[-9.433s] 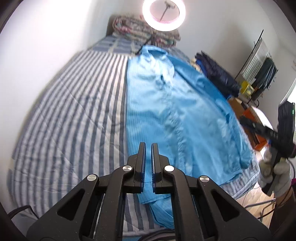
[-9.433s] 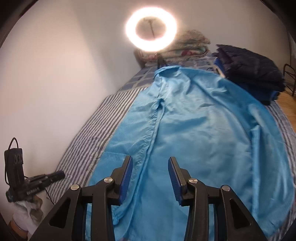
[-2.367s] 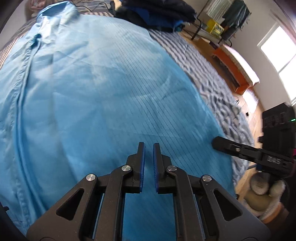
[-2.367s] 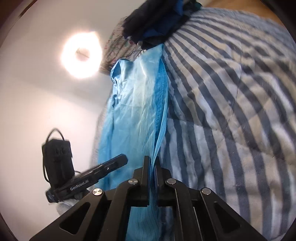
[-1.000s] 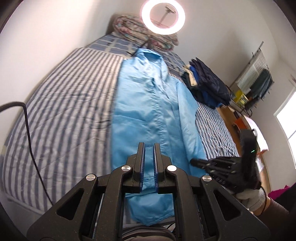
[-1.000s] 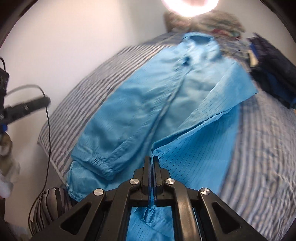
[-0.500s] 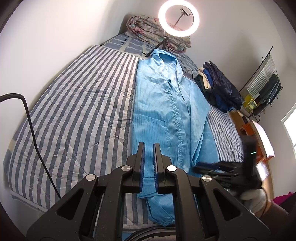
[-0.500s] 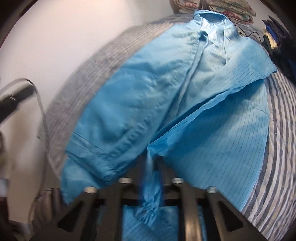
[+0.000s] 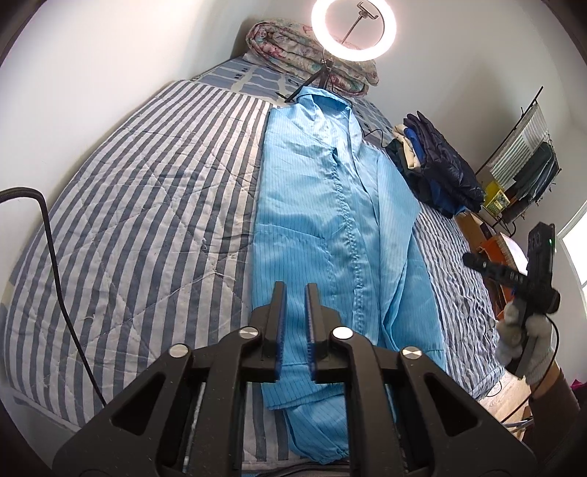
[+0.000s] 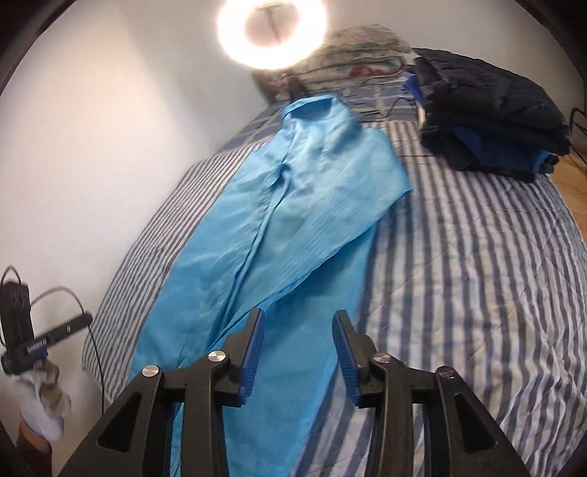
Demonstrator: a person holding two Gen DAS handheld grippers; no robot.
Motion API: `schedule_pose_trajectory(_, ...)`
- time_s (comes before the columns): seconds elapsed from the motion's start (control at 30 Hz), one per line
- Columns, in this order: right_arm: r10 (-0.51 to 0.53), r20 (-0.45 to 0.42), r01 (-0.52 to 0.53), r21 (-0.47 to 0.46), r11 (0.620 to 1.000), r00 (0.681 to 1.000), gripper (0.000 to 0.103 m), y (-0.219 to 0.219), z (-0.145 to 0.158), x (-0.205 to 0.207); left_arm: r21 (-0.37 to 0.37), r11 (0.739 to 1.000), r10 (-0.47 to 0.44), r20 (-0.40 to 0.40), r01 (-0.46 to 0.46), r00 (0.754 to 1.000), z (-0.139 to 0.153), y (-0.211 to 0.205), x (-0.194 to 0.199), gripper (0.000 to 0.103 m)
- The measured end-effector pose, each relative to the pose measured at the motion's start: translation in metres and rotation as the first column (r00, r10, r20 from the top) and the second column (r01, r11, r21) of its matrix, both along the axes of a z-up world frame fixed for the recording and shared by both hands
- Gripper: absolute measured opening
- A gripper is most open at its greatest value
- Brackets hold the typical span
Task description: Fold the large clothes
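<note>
A long light-blue coat (image 9: 330, 220) lies lengthwise on the striped bed (image 9: 146, 205), collar at the far end, its right side folded over its front. It also shows in the right wrist view (image 10: 286, 227). My left gripper (image 9: 293, 290) hovers above the coat's hem, jaws nearly shut with a narrow gap, holding nothing. My right gripper (image 10: 297, 319) is open and empty above the coat's lower part. It also appears at the right edge of the left wrist view (image 9: 513, 275), off the bed's side.
A pile of dark folded clothes (image 9: 436, 168) sits at the bed's far right, also in the right wrist view (image 10: 488, 110). A ring light (image 9: 354, 29) and a rolled floral quilt (image 9: 293, 47) stand at the head. A black cable (image 9: 55, 257) hangs at left. A rack (image 9: 528, 154) stands beyond the bed.
My right gripper has opened and let go of the coat's edge, which now lies folded over the front. It has drawn back to the right. My left gripper has barely moved.
</note>
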State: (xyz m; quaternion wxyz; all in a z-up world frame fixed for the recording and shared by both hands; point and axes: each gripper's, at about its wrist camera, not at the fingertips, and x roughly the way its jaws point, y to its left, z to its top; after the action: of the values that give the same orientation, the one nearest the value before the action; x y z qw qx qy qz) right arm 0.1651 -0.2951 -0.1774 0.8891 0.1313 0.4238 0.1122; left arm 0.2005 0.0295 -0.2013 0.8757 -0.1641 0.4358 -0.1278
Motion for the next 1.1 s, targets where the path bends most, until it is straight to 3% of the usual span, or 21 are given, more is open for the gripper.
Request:
schedule_pose_trajectory(0.07, -0.028, -0.002, 0.028, 0.020, 0.999, 1.000, 0.042, -0.013, -0.001, 0.012, -0.004, 1.000, 0.010, 0.000, -0.010, 1.000, -0.001, 0.001, 0.004, 0.039)
schedule_pose_trajectory(0.1, -0.042, -0.006, 0.042, 0.036, 0.998, 0.999, 0.043, -0.020, -0.003, 0.019, -0.010, 1.000, 0.015, 0.003, -0.015, 1.000, -0.002, 0.002, 0.006, 0.043)
schedule_pose_trajectory(0.2, -0.096, -0.009, 0.096, 0.094, 0.991, 0.995, 0.060, -0.040, -0.009, 0.039, -0.015, 1.000, 0.018, 0.002, -0.018, 1.000, -0.003, 0.005, 0.011, 0.043)
schedule_pose_trajectory(0.43, -0.215, -0.058, 0.223, 0.271, 0.937, 0.975, 0.060, -0.078, -0.042, 0.097, -0.013, 1.000, 0.010, -0.012, -0.011, 1.000, -0.011, 0.010, 0.027, 0.043)
schedule_pose_trajectory(0.63, -0.342, -0.123, 0.362, 0.406, 0.839, 0.932, 0.060, -0.101, -0.084, 0.147, -0.029, 0.999, 0.015, -0.028, -0.016, 1.000, -0.023, 0.014, 0.038, 0.043)
schedule_pose_trajectory(0.87, -0.396, -0.139, 0.405, 0.534, 0.742, 0.908, 0.059, -0.114, -0.110, 0.177, -0.032, 0.999, 0.005, -0.043, -0.007, 0.999, -0.037, 0.014, 0.052, 0.043)
schedule_pose_trajectory(1.0, -0.353, -0.130, 0.366, 0.534, 0.763, 0.926, 0.019, -0.109, -0.104, 0.196, -0.044, 0.999, 0.001, -0.045, -0.003, 0.999, -0.042, 0.013, 0.054, 0.043)
schedule_pose_trajectory(1.1, -0.309, -0.085, 0.306, 0.521, 0.797, 0.947, 0.007, -0.097, -0.085, 0.205, -0.047, 0.999, 0.000, -0.044, -0.002, 0.999, -0.046, 0.013, 0.054, 0.043)
